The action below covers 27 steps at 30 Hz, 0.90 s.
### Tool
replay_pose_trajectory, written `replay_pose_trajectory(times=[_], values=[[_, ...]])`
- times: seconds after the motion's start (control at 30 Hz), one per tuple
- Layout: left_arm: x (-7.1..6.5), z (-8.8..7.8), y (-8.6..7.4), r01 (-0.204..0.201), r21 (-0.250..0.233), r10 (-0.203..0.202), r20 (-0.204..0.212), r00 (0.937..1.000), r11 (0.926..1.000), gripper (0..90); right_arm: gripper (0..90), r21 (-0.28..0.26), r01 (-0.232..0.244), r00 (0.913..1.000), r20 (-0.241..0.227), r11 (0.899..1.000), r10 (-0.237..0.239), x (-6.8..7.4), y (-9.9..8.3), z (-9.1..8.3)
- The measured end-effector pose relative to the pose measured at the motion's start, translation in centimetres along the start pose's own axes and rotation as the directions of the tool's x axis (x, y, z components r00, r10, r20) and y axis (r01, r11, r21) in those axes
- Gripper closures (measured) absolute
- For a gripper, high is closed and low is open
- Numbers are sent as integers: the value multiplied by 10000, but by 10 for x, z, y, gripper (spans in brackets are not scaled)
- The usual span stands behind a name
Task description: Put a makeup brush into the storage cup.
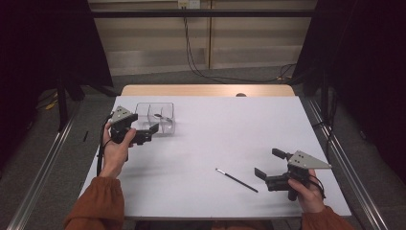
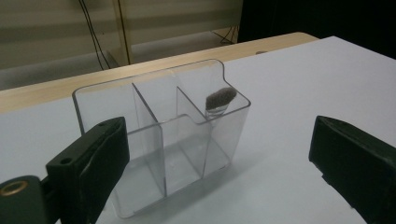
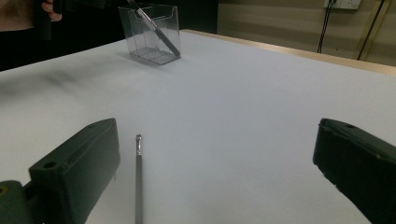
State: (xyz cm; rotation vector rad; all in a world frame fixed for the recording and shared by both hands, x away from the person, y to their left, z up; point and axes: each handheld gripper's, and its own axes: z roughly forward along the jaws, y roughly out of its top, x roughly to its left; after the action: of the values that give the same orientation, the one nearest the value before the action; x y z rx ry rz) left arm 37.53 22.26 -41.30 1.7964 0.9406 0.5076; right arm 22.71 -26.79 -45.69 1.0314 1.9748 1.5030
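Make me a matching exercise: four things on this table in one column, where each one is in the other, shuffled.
1. organizer
2. thin brush
3. fluffy brush
4. right gripper

A. standing in the organizer's end compartment
B. lying flat on the table, just left of the right gripper
C. near right of the table, open
D. far left, in front of the left gripper

Pairs: 1-D, 2-B, 3-A, 4-C

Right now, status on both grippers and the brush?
Left gripper open beside clear organizer. Right gripper open, empty. Thin brush flat on table, left of right gripper. Path clear.
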Motion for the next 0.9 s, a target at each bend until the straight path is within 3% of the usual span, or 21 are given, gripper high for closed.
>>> replay_pose_trajectory(times=[0.3,0.63,0.9], values=[[-12,-13,-8,-260,-343,269,254,9993,9991,46,1,-17,2,10000,4,10000,-2,0,0,0],[-16,-31,-23,-70,-506,90,402,9991,9987,47,1,-19,5,10000,10,10000,-5,0,0,0],[-18,-48,-43,-253,-456,261,181,9995,9986,46,1,-8,43,10000,23,10000,-43,0,0,-1]])
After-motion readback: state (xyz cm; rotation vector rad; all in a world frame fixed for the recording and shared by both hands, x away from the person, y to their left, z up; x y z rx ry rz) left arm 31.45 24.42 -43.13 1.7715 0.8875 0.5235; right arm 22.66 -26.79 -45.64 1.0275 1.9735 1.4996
